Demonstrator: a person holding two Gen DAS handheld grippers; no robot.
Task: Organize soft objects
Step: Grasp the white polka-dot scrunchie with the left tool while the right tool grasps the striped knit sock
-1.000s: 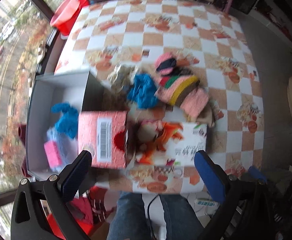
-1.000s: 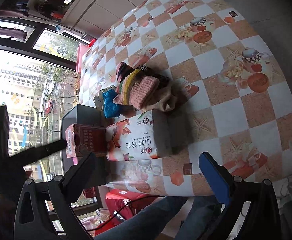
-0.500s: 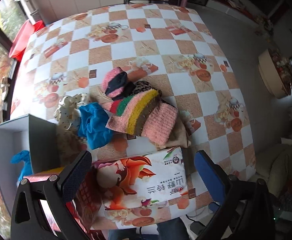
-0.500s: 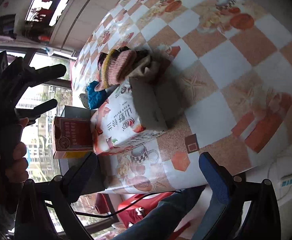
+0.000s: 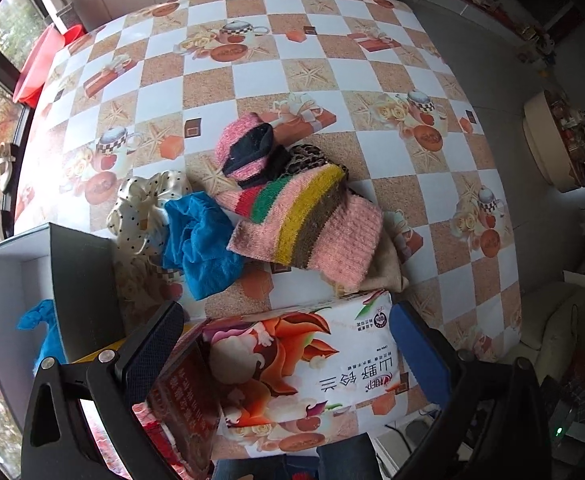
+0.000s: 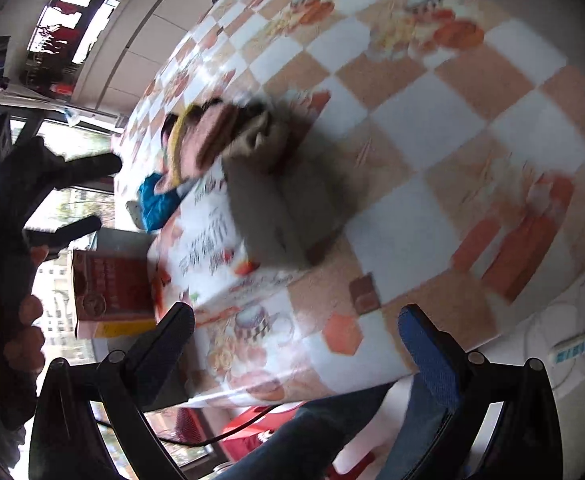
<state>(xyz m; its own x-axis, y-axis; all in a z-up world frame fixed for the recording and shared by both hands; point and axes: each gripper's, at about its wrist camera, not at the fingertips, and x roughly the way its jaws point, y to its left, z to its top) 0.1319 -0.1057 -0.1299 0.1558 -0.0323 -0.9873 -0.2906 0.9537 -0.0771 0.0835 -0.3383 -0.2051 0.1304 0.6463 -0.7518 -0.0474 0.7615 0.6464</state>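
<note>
Both grippers' jaws gape empty; the striped knit lies beyond the left gripper, well apart

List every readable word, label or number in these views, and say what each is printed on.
"山野铃兰": large characters on the white floral box, seen upside down in the left wrist view.
Small print and round logo on the same box: too small to read.
Gold lettering on the red box: too blurred to read.
Right wrist view: motion-blurred, nothing legible.
</note>
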